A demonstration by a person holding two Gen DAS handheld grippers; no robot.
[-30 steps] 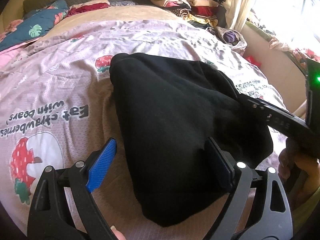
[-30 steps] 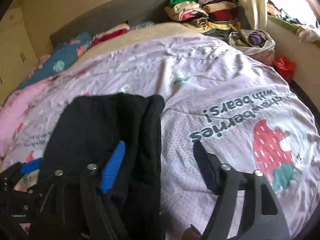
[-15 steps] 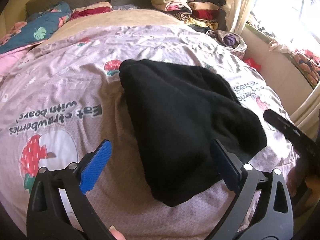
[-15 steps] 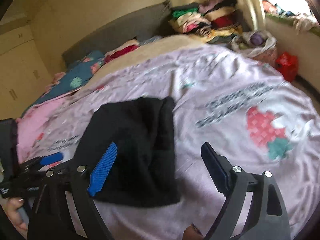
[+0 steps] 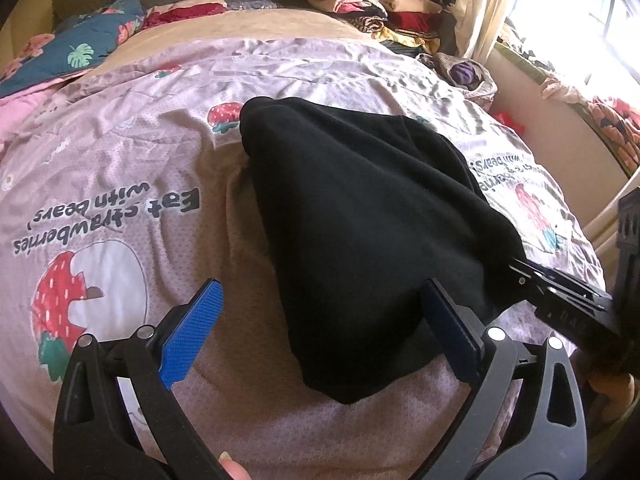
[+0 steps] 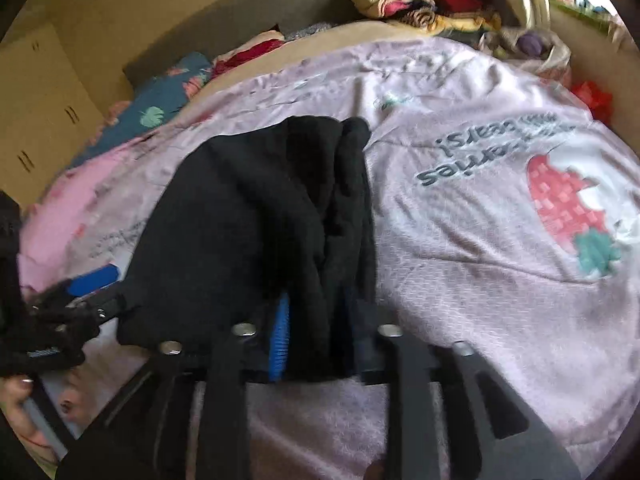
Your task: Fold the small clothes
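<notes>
Pinching the black garment [image 6: 256, 216] between right fingers [image 6: 280, 332], left fingers [image 5: 192, 332] spread wide beside it.

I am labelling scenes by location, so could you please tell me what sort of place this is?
Most likely a home bedroom. The work goes on over a bed with a strawberry-print cover, pillows lie at its head, and a pile of folded clothes sits by a curtained window.

A bed carries everything, spread with a pink strawberry-print quilt [image 5: 120, 184]. A black garment [image 5: 360, 216] lies folded on the quilt's middle. Beyond the garment, at the quilt's far corner, sits a stack of folded clothes [image 5: 376, 4].
</notes>
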